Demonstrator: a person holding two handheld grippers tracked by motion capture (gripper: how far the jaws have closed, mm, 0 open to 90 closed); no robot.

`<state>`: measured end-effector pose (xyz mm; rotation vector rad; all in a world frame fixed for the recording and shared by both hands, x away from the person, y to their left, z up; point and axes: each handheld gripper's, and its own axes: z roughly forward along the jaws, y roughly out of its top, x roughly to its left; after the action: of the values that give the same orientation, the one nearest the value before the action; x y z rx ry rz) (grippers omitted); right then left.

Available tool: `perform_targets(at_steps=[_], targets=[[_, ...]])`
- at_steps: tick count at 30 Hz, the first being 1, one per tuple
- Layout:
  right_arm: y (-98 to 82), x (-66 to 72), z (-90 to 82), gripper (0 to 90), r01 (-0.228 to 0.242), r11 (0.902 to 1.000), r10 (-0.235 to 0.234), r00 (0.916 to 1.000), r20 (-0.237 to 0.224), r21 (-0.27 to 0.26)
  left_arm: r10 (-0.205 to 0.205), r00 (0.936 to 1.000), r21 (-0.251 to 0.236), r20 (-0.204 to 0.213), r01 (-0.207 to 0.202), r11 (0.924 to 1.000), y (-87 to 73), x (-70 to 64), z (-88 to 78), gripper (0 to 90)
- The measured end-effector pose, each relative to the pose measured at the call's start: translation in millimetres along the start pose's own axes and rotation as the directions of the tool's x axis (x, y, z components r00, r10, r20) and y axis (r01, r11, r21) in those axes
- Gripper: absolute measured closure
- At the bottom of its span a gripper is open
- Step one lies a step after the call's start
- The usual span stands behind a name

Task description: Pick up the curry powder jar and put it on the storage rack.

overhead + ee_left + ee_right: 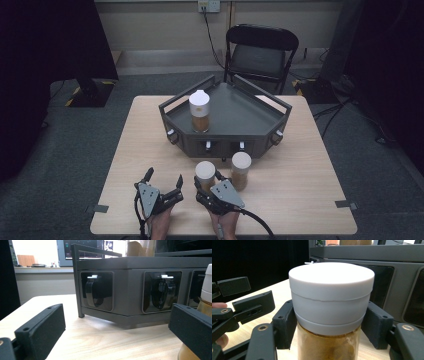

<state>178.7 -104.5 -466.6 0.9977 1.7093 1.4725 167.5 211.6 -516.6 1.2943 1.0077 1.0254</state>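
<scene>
Bare tabletop (300, 190) right of 2 jars; rack (227, 131) blocks path just behind them

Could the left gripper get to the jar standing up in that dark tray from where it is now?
Probably yes. The left gripper is open and holds nothing, and bare tabletop lies between it and the tray. The jar in the tray stands near the left front wall, so the gripper would likely have to rise over the rim.

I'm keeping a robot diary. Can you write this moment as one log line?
right tool: shut on near spice jar | left tool: open, empty | second jar: table | third jar: on tray
</scene>
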Motion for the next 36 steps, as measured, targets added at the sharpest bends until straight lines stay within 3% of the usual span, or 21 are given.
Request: perform_targets(at_steps=[27, 36], targets=[[6.7, -2.2, -3.7, 34.7, -0.006, 1.0000, 0.005, 1.0000, -0.006, -0.006, 0.000, 1.0000, 0.000, 0.001, 0.000, 1.0000, 0.0, 0.2, 0.0, 0.5], [15.2, -2.7, -7.8, 34.7, 0.018, 0.9998, -0.018, 0.9998, 0.001, -0.013, 0.000, 1.0000, 0.001, 0.001, 0.000, 1.0000, 0.1, 0.1, 0.0, 0.7]])
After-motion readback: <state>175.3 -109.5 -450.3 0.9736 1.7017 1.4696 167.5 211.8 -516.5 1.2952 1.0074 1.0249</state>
